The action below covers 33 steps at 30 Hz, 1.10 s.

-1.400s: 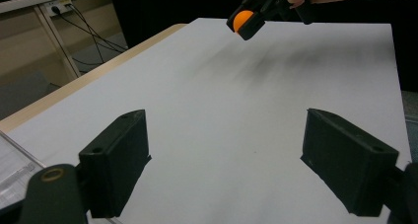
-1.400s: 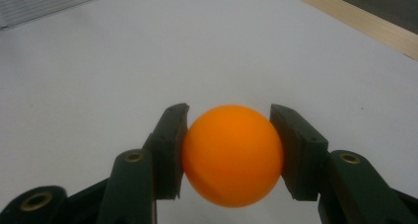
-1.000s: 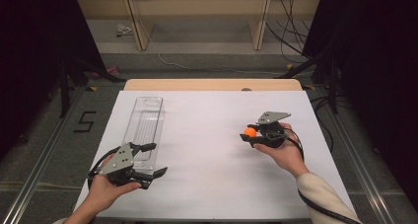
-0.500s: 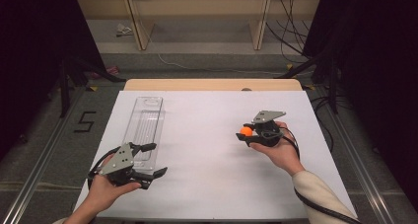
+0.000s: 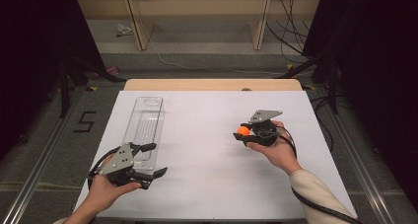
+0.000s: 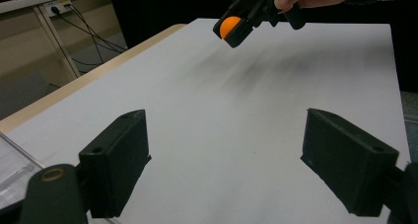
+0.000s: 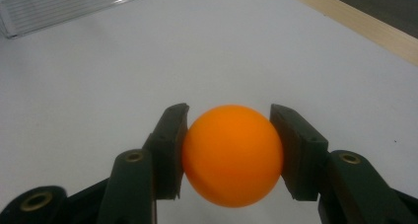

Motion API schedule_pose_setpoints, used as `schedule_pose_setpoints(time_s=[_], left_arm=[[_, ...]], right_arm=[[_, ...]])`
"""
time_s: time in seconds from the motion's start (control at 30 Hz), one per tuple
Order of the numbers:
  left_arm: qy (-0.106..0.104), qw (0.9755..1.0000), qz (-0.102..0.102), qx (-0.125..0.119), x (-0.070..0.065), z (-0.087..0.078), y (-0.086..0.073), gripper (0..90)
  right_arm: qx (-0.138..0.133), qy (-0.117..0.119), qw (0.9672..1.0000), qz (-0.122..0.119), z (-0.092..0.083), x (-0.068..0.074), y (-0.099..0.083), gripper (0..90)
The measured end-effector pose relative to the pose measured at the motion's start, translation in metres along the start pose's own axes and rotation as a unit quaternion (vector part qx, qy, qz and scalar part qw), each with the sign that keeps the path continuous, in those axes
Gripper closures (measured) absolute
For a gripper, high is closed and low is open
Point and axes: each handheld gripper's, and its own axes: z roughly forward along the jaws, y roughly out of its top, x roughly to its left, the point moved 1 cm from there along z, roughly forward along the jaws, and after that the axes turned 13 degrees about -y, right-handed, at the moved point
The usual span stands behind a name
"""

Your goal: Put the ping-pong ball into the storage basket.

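An orange ball (image 7: 232, 155) is clamped between the right tongs (image 5: 245, 134), held above the desk (image 5: 207, 184), well right of the clear tray (image 5: 144, 125). The left tongs (image 5: 152, 160) are spread wide, just beside the tray's near end.

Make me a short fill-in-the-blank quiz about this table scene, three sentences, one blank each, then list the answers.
1. The right gripper is shut on a ball whose colour is ____.
2. The left gripper holds nothing, and its jaws stand ____.
3. The clear plastic tray lies on the white table on the person's ____ side.

Answers: orange; open; left
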Motion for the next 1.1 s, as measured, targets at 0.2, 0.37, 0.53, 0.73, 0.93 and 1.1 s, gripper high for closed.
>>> schedule_pose_setpoints(time_s=[0.2, 0.37, 0.53, 0.73, 0.93, 1.1], left_arm=[[0.0, 1.0, 0.0, 0.0, 0.0, 0.0, 0.0, 17.7], [-0.001, 1.0, 0.001, 0.0, 0.0, 0.0, 0.0, 17.7], [-0.001, 1.0, 0.001, 0.0, 0.0, 0.0, 0.0, 17.7], [0.0, 1.0, 0.0, 0.0, 0.0, 0.0, 0.0, 17.7], [0.0, 1.0, 0.0, 0.0, 0.0, 0.0, 0.0, 17.7], [0.0, 1.0, 0.001, 0.0, 0.0, 0.0, 0.0, 17.7]], right_arm=[[-0.001, 0.002, 1.0, 0.0, 0.002, 0.002, 0.002, 51.4], [-0.001, 0.004, 1.0, -0.001, 0.004, 0.004, 0.004, 51.4], [-0.002, 0.005, 1.0, -0.001, 0.007, 0.005, 0.005, 51.4], [-0.002, 0.009, 1.0, -0.004, 0.01, 0.007, 0.008, 51.4], [-0.003, 0.009, 0.9999, -0.004, 0.012, 0.008, 0.01, 51.4], [-0.003, 0.011, 0.9999, -0.004, 0.013, 0.009, 0.011, 51.4]])
